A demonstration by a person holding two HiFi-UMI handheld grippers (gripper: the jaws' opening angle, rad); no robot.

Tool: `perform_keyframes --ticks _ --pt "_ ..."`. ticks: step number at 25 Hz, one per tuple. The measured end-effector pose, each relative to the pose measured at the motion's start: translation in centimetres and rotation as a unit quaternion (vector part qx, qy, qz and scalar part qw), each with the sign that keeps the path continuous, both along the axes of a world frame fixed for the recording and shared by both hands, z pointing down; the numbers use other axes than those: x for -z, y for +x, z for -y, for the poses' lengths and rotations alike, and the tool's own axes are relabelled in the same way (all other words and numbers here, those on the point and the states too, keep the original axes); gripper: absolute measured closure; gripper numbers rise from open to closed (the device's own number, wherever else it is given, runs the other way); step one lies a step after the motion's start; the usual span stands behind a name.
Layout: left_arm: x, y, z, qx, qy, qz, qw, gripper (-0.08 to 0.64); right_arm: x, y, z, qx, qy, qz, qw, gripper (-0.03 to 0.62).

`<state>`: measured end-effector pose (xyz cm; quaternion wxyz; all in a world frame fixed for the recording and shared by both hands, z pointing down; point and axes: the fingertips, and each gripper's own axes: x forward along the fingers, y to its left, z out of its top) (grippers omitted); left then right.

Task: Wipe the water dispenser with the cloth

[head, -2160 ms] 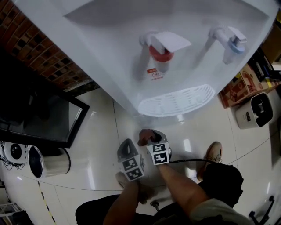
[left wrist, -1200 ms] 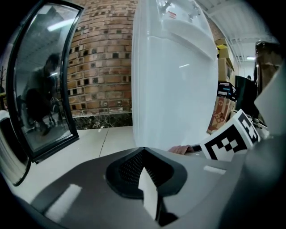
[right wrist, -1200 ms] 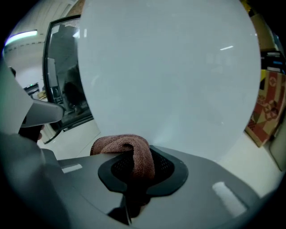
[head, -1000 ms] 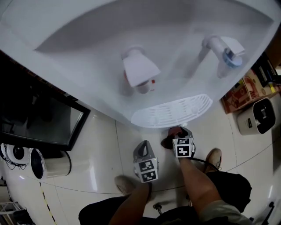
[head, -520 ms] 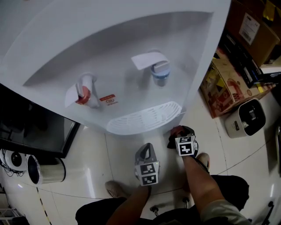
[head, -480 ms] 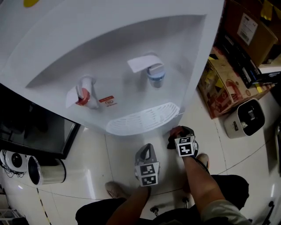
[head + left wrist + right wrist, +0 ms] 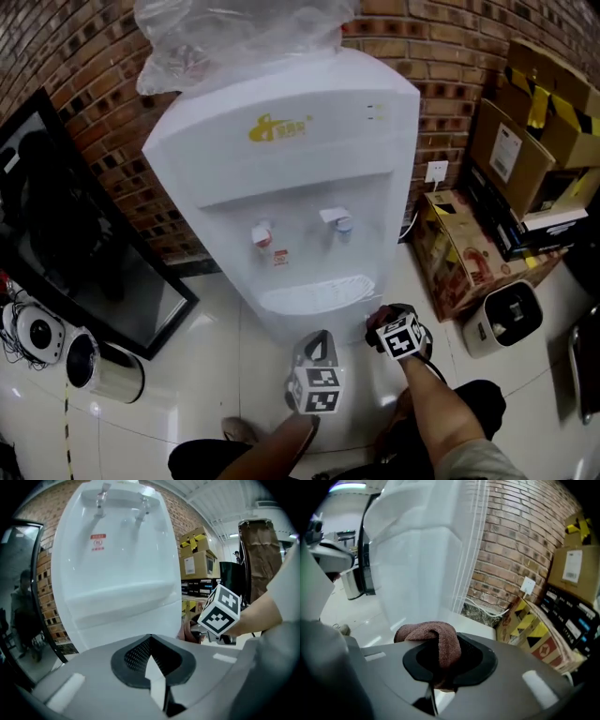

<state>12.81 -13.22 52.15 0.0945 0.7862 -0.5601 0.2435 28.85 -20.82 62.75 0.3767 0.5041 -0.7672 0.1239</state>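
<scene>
The white water dispenser (image 7: 291, 178) stands against the brick wall, with a red tap (image 7: 262, 234), a blue tap (image 7: 337, 221) and a drip tray (image 7: 317, 295). My right gripper (image 7: 382, 330) is shut on a brown cloth (image 7: 433, 634), low at the dispenser's front right corner; whether the cloth touches the casing I cannot tell. My left gripper (image 7: 317, 343) is just left of it, in front of the drip tray, jaws shut with nothing in them. In the left gripper view the dispenser (image 7: 117, 564) fills the frame beyond the jaws, and the right gripper's marker cube (image 7: 219, 610) shows at right.
A clear plastic bag (image 7: 234, 28) covers the dispenser's top. A black screen (image 7: 75, 253) leans on the wall at left, with a metal canister (image 7: 103, 366) below it. Cardboard boxes (image 7: 469, 253) and a white appliance (image 7: 502, 319) crowd the right. A wall socket (image 7: 436, 172) sits behind.
The view has pulled back from close under the taps to the whole dispenser front. Both grippers have risen together, and the cloth has stayed in the right one.
</scene>
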Motion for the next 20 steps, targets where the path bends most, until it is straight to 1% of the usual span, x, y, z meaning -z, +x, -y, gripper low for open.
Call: perform_keyframes --ticks 4,6,7,8,11,12,14,16,17,19,20 --pt "6.3 0.1 0.4 -0.019 0.04 0.013 0.9989 0.56 6.6 -0.4 0.4 0.037 0.023 -0.002 0.999 0.518" --pt "8.8 0.2 -0.3 -0.043 0.048 0.024 0.9977 0.56 9.8 -0.8 -0.1 0.054 0.024 0.006 0.998 0.518" --pt "9.7 0.1 -0.9 -0.053 0.044 0.021 0.9974 0.56 11.4 -1.1 -0.5 0.059 0.025 0.011 0.998 0.518" --pt "10.4 0.1 -1.4 -0.059 0.038 0.008 0.9975 0.56 12.9 -1.3 -0.8 0.063 0.027 0.017 0.998 0.518" --pt "13.3 0.8 -2.8 -0.069 0.024 -0.056 0.9957 0.56 18.3 -1.9 -1.4 0.087 0.054 0.027 0.994 0.518" --pt "14.6 1.0 -3.3 -0.075 0.031 -0.067 0.9944 0.56 19.9 -2.2 -1.8 0.095 0.069 0.034 0.992 0.518" --pt "17.6 0.9 -4.0 -0.082 0.069 -0.071 0.9917 0.56 23.0 -2.8 -2.5 0.104 0.103 0.059 0.988 0.518" --pt "19.8 0.2 -4.4 -0.067 0.109 -0.077 0.9888 0.56 26.0 -3.0 -3.1 0.103 0.146 0.104 0.978 0.518" --pt "20.2 -0.2 -4.5 -0.055 0.116 -0.084 0.9881 0.56 27.5 -3.1 -3.5 0.1 0.17 0.133 0.971 0.518" --pt "19.7 -0.8 -4.2 -0.036 0.106 -0.097 0.989 0.56 30.4 -3.1 -4.0 0.094 0.221 0.183 0.953 0.518" --pt "19.2 -0.9 -3.9 -0.03 0.094 -0.102 0.9899 0.56 31.4 -3.0 -4.1 0.094 0.243 0.197 0.945 0.518"
